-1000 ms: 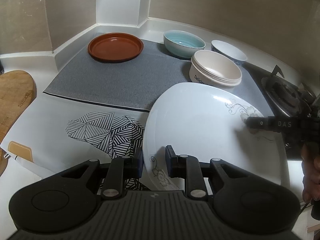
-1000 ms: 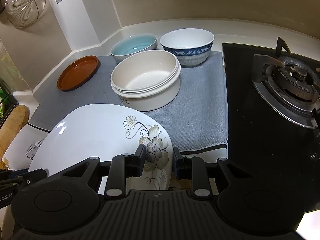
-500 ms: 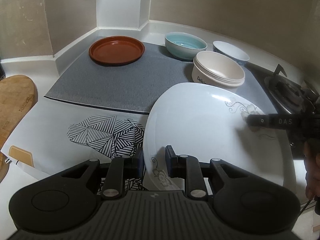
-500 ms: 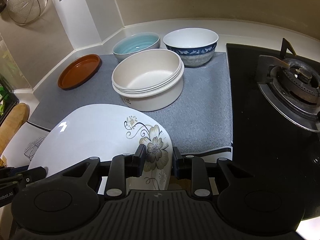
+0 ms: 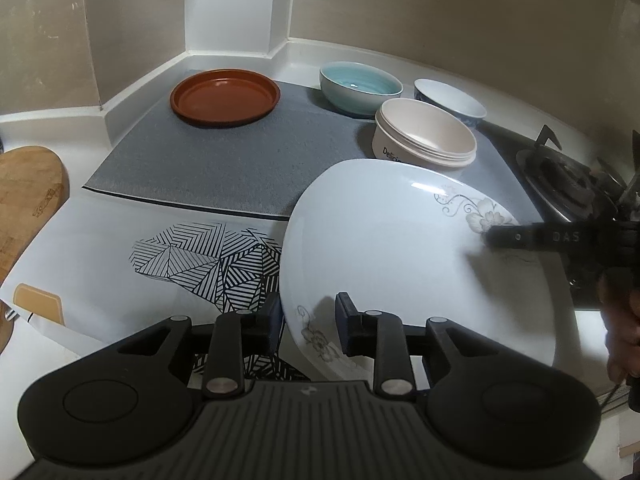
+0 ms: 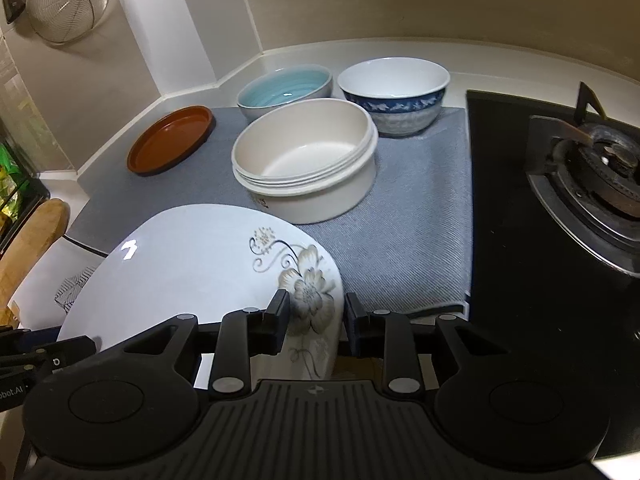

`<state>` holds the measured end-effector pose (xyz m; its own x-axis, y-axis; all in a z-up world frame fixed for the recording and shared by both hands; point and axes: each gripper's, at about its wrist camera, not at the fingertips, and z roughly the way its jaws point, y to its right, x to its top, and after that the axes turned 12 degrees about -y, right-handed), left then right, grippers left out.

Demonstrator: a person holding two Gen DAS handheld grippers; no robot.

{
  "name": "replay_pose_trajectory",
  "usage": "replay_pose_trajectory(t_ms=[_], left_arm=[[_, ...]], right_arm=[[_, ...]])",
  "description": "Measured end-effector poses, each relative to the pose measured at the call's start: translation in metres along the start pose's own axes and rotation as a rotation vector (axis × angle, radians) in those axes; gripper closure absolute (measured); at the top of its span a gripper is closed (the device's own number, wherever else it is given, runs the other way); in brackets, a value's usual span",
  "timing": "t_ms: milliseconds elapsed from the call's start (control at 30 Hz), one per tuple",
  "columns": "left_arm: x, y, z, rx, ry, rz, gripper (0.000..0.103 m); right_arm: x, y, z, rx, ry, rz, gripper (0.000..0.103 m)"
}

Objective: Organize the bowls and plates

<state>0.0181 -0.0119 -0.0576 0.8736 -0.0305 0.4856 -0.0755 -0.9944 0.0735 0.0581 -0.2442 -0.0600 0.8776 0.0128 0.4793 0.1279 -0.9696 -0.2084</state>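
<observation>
White countertop in a tiled corner; grey mat beside the black hob; both grippers' jaws opening around the white plate.

At the right edge of the left wrist view, a person's hand is dark, blurred and cut off by the frame. The dark burner grate of the gas hob there is smeared. The large white square plate with grey flower print hides part of the cream round tub's printed word, and its near rim vanishes behind the left gripper body. At far left the wooden cutting board is cropped. In the right wrist view's upper left, the hanging wire mesh strainer runs off the frame, and the packets at mid left are too small to tell.
</observation>
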Motion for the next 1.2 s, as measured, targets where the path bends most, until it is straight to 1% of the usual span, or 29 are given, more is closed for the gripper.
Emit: replay_pose_trajectory(t_ms=[167,300,333,367,567,767,833,900,1000,1067,1100,1200], left_arm=[[-0.003,0.000,0.000,-0.007,-0.013,-0.033,0.072],[-0.004,0.002,0.001,-0.006,-0.019,-0.041,0.071],[-0.004,0.004,0.001,-0.001,-0.018,-0.043,0.071],[-0.004,0.005,0.001,0.008,-0.018,-0.042,0.071],[-0.002,0.010,0.003,0.022,-0.016,-0.047,0.071],[-0.005,0.014,0.002,0.033,-0.018,-0.057,0.070],[-0.005,0.015,0.001,0.037,-0.025,-0.061,0.070],[-0.003,0.017,0.000,0.045,-0.032,-0.064,0.070],[-0.003,0.020,-0.008,0.071,-0.019,-0.062,0.069],[-0.004,0.021,-0.015,0.079,-0.006,-0.063,0.065],[-0.005,0.022,-0.019,0.084,-0.001,-0.064,0.061],[-0.007,0.026,-0.029,0.084,0.010,-0.059,0.058]], right_arm=[[-0.012,0.008,-0.007,0.037,-0.040,0.052,0.070],[-0.019,0.005,-0.009,0.061,-0.069,0.055,0.070],[-0.019,0.004,-0.008,0.069,-0.075,0.051,0.070],[-0.020,0.003,-0.007,0.077,-0.077,0.047,0.073],[-0.017,0.005,-0.006,0.075,-0.064,0.058,0.075],[-0.014,0.006,-0.006,0.072,-0.067,0.042,0.075],[-0.014,0.005,-0.006,0.071,-0.071,0.035,0.074],[-0.013,0.004,-0.006,0.072,-0.079,0.024,0.071],[-0.016,0.002,-0.010,0.065,-0.082,0.004,0.070],[-0.019,0.003,-0.015,0.056,-0.074,-0.008,0.070],[-0.020,0.004,-0.018,0.053,-0.071,-0.008,0.070],[-0.022,0.007,-0.027,0.050,-0.050,-0.012,0.069]])
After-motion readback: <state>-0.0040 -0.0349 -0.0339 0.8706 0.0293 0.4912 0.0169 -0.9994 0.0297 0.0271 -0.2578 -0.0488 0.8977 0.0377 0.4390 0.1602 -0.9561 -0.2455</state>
